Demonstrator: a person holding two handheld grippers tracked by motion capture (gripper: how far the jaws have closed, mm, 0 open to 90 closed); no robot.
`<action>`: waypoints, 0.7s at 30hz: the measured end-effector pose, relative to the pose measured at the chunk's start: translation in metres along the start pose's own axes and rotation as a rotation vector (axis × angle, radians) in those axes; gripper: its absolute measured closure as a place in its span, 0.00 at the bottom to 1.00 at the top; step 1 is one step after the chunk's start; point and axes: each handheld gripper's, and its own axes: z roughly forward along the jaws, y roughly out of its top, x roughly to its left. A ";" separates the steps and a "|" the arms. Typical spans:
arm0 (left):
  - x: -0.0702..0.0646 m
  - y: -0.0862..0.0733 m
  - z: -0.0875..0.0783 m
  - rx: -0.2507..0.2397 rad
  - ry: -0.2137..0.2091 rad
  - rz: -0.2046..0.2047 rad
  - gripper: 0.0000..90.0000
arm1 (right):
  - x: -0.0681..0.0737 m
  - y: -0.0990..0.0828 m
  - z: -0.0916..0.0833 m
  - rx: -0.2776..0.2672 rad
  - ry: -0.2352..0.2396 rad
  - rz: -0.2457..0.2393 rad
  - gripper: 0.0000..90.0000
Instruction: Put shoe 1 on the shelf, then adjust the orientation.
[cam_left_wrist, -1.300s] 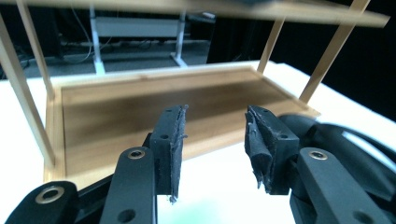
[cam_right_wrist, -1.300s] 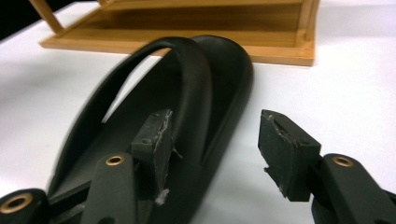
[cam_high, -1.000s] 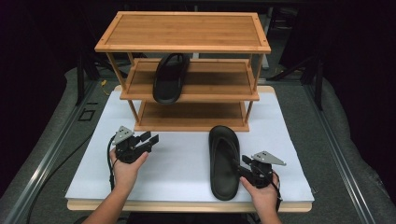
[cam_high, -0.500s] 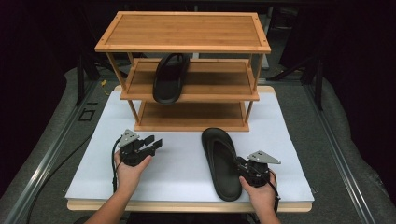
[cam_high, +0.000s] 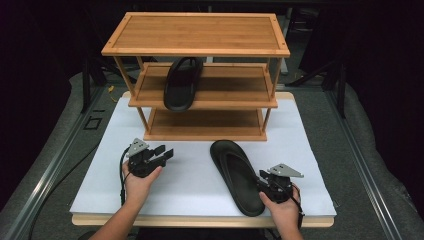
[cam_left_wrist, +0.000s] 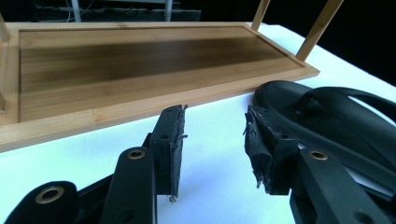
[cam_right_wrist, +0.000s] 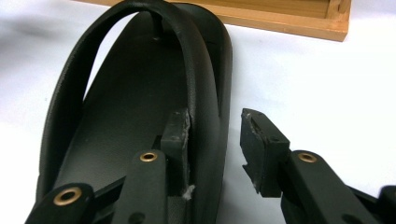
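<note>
Two matte black rubber sandals (cam_high: 236, 176) (ribbed soles), slatted bamboo rack (cam_high: 200, 75).

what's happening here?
A person with a gripper in each hand is putting black sandals on a wooden rack. One sandal lies on the middle shelf. The other sandal lies on the white table. The right gripper straddles its heel edge, jaws just reopening, not clamped. The left gripper hovers open and empty.
</note>
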 end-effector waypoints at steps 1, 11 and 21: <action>0.000 0.000 0.000 0.000 0.000 -0.002 0.63 | -0.001 0.000 -0.001 -0.003 0.015 -0.002 0.69; 0.000 -0.001 0.003 0.007 0.001 -0.001 0.63 | 0.000 -0.002 -0.001 0.021 0.002 -0.010 0.70; 0.000 0.000 0.001 -0.005 0.003 -0.004 0.63 | 0.004 -0.002 0.002 0.024 0.002 -0.034 0.82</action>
